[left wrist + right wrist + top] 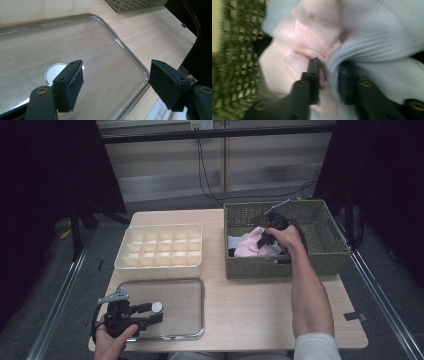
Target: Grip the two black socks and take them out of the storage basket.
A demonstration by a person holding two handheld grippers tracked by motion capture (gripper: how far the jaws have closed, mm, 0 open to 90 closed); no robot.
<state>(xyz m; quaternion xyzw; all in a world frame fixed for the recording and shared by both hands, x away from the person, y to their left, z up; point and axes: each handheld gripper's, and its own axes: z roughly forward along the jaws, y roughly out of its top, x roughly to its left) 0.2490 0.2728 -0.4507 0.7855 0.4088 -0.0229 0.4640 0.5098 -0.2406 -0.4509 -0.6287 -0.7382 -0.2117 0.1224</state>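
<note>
While the left gripper point(150, 312) sits idle over the clear tray point(190, 332) near the table's point(250, 310) front-left edge, jaws wide apart with nothing between them, the right gripper point(328, 75) is down in the woven basket point(330, 257). Its jaws are pinched on a fold where the pink cloth point(294, 50) meets the pale blue cloth point(382, 32). White divided organizer point(160, 247) sits beside the basket, behind the tray.

The high view is dim, with black areas at both sides; the table point(250, 310) is evenly lit. The clear tray point(130, 53) shows soft glare on its rim. The right gripper view is blurred, most strongly on the woven basket point(234, 50) at left.
</note>
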